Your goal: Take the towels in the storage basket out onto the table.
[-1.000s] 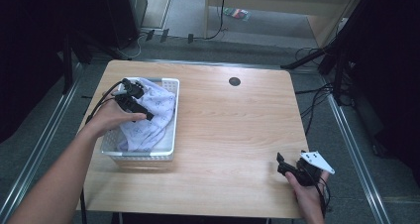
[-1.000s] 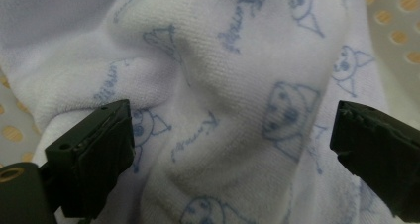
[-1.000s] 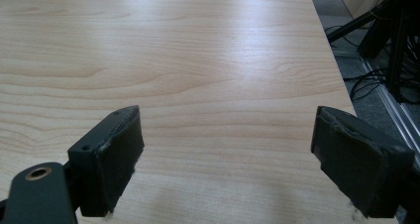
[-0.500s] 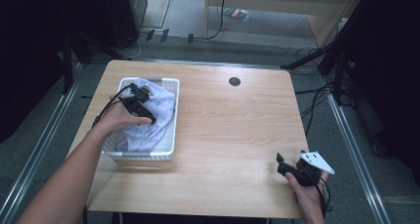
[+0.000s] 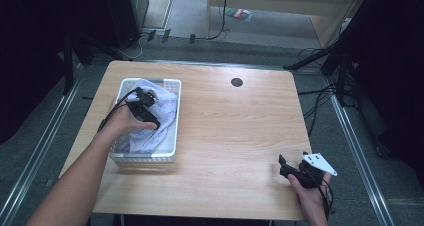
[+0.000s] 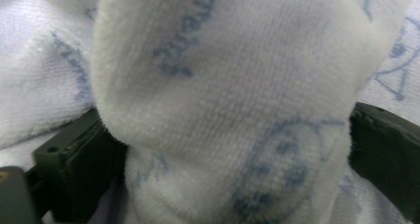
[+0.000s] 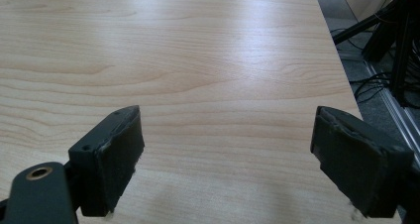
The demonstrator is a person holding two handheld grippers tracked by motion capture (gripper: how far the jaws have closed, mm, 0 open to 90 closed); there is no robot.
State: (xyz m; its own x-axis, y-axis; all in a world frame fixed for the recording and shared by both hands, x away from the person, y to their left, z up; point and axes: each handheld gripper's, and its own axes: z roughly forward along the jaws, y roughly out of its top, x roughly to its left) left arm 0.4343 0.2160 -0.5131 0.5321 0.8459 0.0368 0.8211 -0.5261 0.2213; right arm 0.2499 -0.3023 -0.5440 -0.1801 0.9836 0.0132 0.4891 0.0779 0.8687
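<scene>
One white slatted basket [image 5: 172, 117] sits on the left half of my wooden table [image 5: 240, 131], and in it lies one crumpled towel [image 5: 167, 106], white with pale blue printed figures and lettering. My left gripper [image 5: 150, 120] is down inside the basket, on the towel. In the left gripper view a thick fold of the towel [image 6: 233, 110] stands between my two jaws, its looped terry pile plain to see, soft and fuzzy; a jaw shows at either side of the fold, pressed against it, so I take that gripper as closed on the towel, though the fold hides the pads themselves

My right gripper [image 5: 287, 167] is near the table's front right corner, well apart from the basket, with its grey three-cornered plate [image 5: 318, 163] on top. In the right gripper view its two black jaws stand wide apart with bare table between them, light wood with long flowing grain and a soft sheen [image 7: 208, 85]. The jaw pads are flat, rectangular and worn at the edges

One small dark round hole [image 5: 236, 82] is set in the tabletop near the far edge
</scene>
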